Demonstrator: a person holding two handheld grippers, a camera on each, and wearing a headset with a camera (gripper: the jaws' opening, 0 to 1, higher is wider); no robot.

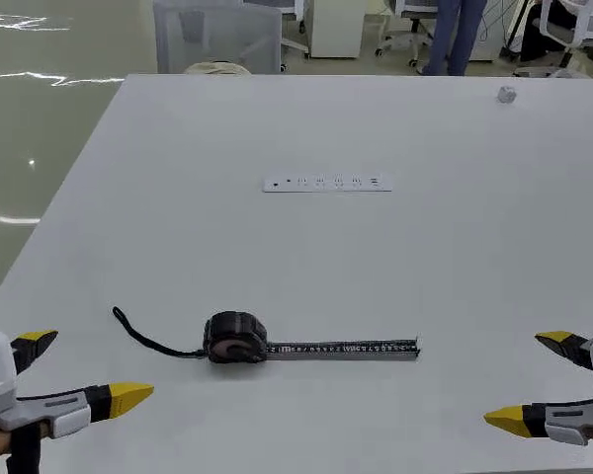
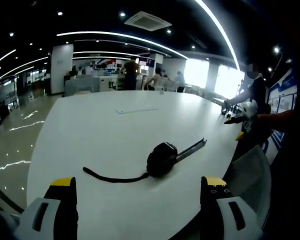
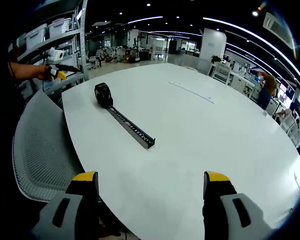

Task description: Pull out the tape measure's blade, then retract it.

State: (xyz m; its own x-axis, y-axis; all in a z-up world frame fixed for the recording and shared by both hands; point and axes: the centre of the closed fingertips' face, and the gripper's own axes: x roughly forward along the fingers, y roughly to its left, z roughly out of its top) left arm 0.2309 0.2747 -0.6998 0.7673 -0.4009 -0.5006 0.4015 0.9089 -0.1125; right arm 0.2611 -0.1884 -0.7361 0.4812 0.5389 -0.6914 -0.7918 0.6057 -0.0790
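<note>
A black tape measure (image 1: pixel 235 338) lies on the white table (image 1: pixel 306 247), with its blade (image 1: pixel 342 348) pulled out a short way to the right and a black wrist strap (image 1: pixel 141 336) trailing left. In the left gripper view the tape measure (image 2: pixel 161 158) sits ahead, between the yellow-tipped jaws. In the right gripper view the tape measure (image 3: pixel 103 94) lies far left, and the blade (image 3: pixel 132 129) runs toward me. My left gripper (image 1: pixel 84 370) stands open at the near left edge. My right gripper (image 1: pixel 542 380) stands open at the near right. Neither touches the tape measure.
A white power strip (image 1: pixel 326 183) is set into the table's middle. A small grey object (image 1: pixel 506 95) sits at the far right. A grey mesh chair (image 3: pixel 37 150) stands by the near edge. People and office chairs are beyond the far side.
</note>
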